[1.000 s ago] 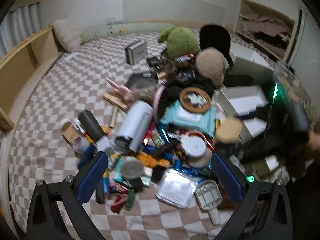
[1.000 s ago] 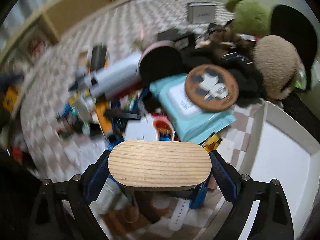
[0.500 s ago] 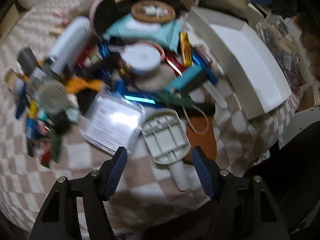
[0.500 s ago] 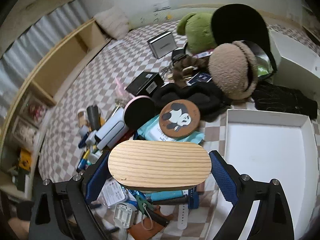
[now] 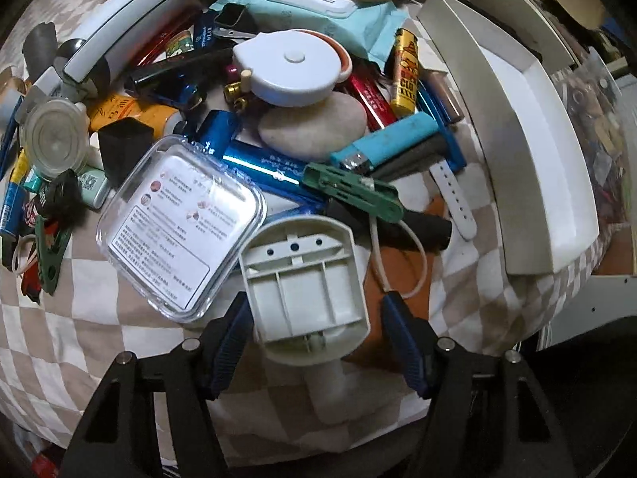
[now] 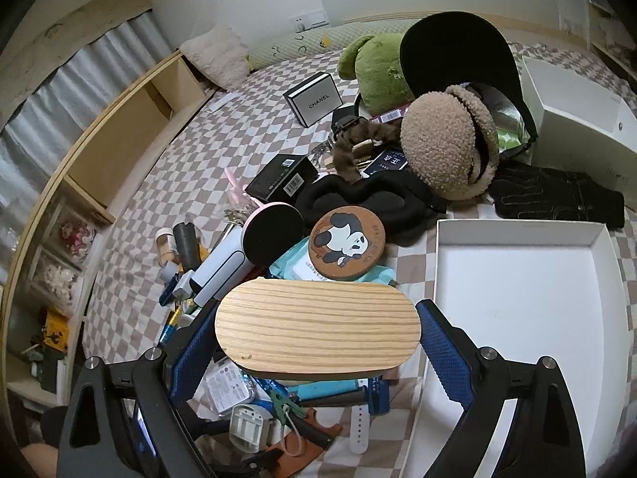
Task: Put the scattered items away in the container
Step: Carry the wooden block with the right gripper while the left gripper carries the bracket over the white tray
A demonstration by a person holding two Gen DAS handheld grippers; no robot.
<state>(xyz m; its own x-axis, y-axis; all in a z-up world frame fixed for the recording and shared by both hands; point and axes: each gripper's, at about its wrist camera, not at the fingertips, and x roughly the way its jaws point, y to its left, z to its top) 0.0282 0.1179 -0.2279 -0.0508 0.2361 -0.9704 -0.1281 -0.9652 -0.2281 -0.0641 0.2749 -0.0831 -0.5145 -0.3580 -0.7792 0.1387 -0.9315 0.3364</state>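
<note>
Right wrist view shows your checkered bedspread (image 6: 167,167) filling the room's floor of sight, a wooden shelf unit (image 6: 119,135) along its left edge and a corrugated curtain (image 6: 79,75) behind. Your white tray (image 6: 525,306), the container, lies open at right on the bed, beside the clutter pile. Your right gripper (image 6: 318,334) angles down over the pile's near edge, its blue pads pinching an oval wooden board (image 6: 318,328) by its two ends, held just left of the tray. Left wrist view has your left gripper (image 5: 314,338) pointing steeply down at the bed, jaws closing with a pale grey plastic holder (image 5: 306,290) lying between them; the left pad sits at its edge, the right pad still apart. The holder lies ribbed side up, its stem toward the camera, touching a clear plastic case (image 5: 179,223). A green clip (image 5: 354,191) lies just above it.
</note>
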